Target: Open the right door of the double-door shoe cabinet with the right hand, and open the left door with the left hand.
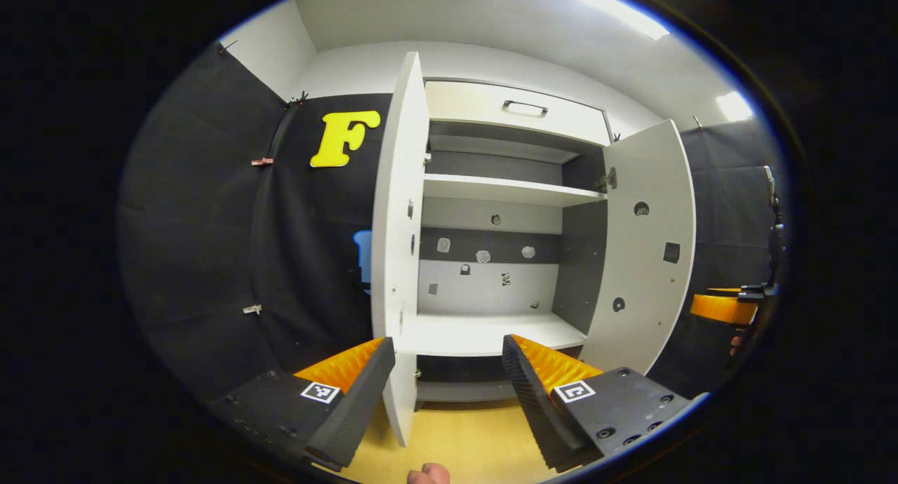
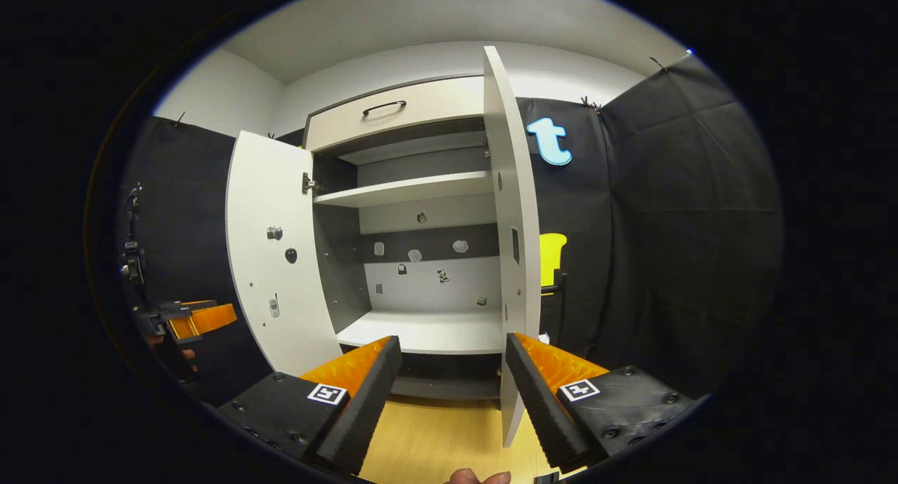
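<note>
One double-door shoe cabinet stands ahead with both doors swung wide: the left door seen edge-on, the right door angled outward. Inside are two white shelves — both bare — and one drawer above, closed. The left hand-held gripper has its fingers apart, holding nothing; the right hand-held gripper likewise, just beside the right door's edge.

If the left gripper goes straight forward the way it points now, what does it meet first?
Probably nothing at first. The left gripper is open and points into the open cabinet, just right of the left door. Going on, it would likely meet the lower shelf, though depth is unclear.
</note>
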A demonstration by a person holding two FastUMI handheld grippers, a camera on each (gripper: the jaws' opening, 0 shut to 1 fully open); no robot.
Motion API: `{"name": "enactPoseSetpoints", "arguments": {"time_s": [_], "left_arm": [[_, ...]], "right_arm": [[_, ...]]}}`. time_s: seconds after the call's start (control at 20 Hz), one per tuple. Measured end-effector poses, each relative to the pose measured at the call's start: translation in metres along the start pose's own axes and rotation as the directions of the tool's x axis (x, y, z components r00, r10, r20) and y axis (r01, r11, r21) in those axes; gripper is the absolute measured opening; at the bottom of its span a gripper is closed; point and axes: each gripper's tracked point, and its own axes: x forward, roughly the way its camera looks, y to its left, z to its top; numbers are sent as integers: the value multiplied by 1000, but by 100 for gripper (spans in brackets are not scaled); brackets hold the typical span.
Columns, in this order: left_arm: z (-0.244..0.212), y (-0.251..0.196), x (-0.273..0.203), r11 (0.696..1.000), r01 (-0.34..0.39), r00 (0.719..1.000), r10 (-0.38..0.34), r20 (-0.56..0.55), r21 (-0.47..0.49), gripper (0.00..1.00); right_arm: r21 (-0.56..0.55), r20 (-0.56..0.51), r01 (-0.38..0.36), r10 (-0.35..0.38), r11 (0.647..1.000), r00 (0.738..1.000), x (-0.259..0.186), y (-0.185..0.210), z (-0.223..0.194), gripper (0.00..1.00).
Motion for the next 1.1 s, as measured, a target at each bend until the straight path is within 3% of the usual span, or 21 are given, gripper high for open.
{"name": "enactPoseSetpoints", "arguments": {"time_s": [0.2,0.25,0.3,0.55,1.1], "left_arm": [[1,-24,5,1000,16,1000,-16,6,17,95],[1,-31,6,999,20,1000,-20,7,29,95],[3,-35,7,999,22,1000,-22,10,39,95],[7,-64,11,998,62,998,-62,20,31,95],[7,-59,18,999,35,999,-36,25,28,95]], "right_arm": [[7,13,13,-13,1000,1000,0,-6,4,94],[9,14,16,-16,1000,1000,0,-7,5,99],[11,17,18,-18,1000,1000,0,-7,5,95],[10,30,34,-35,999,999,2,-10,11,97],[8,21,31,-31,999,999,12,-3,7,97]]}}
